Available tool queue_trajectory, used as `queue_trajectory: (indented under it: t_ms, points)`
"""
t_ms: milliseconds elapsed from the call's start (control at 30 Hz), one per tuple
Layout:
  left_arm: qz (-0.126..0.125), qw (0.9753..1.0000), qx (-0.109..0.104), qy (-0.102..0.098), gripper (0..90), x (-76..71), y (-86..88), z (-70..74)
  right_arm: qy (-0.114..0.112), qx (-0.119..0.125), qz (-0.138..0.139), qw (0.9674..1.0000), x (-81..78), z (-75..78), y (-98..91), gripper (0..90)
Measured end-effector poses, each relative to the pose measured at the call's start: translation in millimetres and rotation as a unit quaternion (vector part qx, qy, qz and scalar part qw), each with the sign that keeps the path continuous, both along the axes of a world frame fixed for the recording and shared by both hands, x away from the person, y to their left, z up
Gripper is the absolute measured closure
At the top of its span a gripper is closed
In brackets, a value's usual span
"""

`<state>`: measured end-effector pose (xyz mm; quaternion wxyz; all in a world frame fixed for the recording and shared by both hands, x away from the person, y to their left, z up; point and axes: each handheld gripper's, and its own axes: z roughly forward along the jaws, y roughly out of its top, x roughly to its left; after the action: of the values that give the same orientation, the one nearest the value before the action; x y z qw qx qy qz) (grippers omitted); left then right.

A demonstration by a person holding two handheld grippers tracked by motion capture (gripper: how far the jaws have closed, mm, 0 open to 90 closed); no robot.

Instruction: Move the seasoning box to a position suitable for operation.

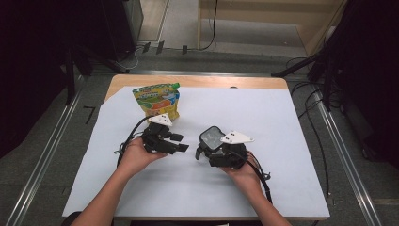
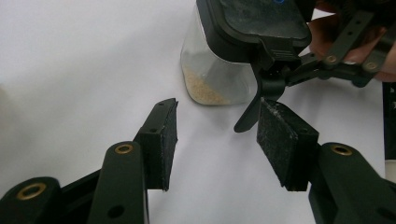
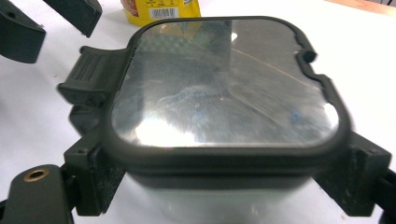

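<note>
1. Your right gripper (image 1: 211,149) has its fingers (image 3: 95,179) clamped on the two sides of the container (image 1: 211,137), just under the dark rim of the lid (image 3: 224,88). It's standing upright on the white sheet (image 1: 263,117) that covers the bench (image 1: 197,81), roughly mid-bench and on your right half.

2. Your left gripper (image 1: 181,142) is holding nothing. Its fingers (image 2: 163,140) stand partly open with bare sheet between them, pointed at the container from just beside it but not touching.

3. From the left gripper view, the lid's latch tab (image 2: 268,86) hangs down right in front of the right-hand finger, almost at its tip. The clear body with a thin layer of pale grains (image 2: 203,88) sits a bit past the gap.

4. Handling guess: hard plastic, stiff and smooth, so probably slippery on the clear walls. With that little inside, it looks light and will likely skid or tip if you yank on it one-handed. Keep the right grip up by the rim where the lid frame gives the pads something to bite.

5. If you're going for the lid, the ribbed latch is the spot to grab, not the glossy top panel. Nothing to pinch there.

6. The yellow pouch (image 1: 157,100) stands well behind your left gripper, out of the way.
</note>
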<state>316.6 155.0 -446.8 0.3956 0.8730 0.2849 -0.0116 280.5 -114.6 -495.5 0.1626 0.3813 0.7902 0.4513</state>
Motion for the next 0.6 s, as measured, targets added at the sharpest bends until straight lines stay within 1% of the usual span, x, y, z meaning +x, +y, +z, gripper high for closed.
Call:
queue_trajectory:
  t_ms: [67, 133, 200, 300, 333, 400, 433, 533, 600]
  points:
    - [-0.001, 1.0, -0.001, 0.0, 48.4, -0.6, -0.8, 0.0, 0.003, -0.006, 0.005, 1.0, -2.4, 3.3, -3.4, 13.8]
    - [-0.003, 1.0, 0.0, -0.001, 48.5, -1.2, -2.0, -0.3, 0.015, -0.012, 0.012, 0.9997, -4.4, 5.2, -7.3, 13.7]
    - [-0.005, 1.0, -0.001, 0.0, 48.6, -1.2, -2.6, -0.5, 0.017, -0.006, 0.014, 0.9997, -8.2, 6.4, -12.2, 14.0]
    - [-0.006, 1.0, -0.004, 0.004, 49.4, -1.9, -3.2, -0.9, 0.028, -0.002, 0.016, 0.9995, -12.8, 10.3, -17.6, 14.9]
    - [-0.008, 0.9999, -0.004, 0.004, 50.9, -2.2, -3.4, -0.9, 0.036, -0.001, 0.022, 0.9991, -15.6, 13.5, -21.6, 16.5]
    - [-0.011, 0.9999, -0.003, 0.005, 51.7, -2.5, -4.2, -0.9, 0.038, -0.002, 0.023, 0.999, -17.2, 14.8, -23.8, 17.2]
    - [-0.011, 0.9999, -0.004, 0.005, 51.9, -2.4, -4.6, -0.8, 0.043, -0.003, 0.023, 0.9988, -18.8, 16.0, -26.3, 17.7]
    - [-0.016, 0.9998, -0.006, 0.011, 52.9, -1.7, -5.9, -2.5, 0.051, -0.003, 0.023, 0.9985, -22.2, 19.9, -35.1, 23.9]
    - [-0.021, 0.9997, -0.001, 0.015, 54.2, -0.6, -6.9, -4.9, 0.05, 0.003, 0.023, 0.9985, -23.1, 22.6, -40.2, 27.0]
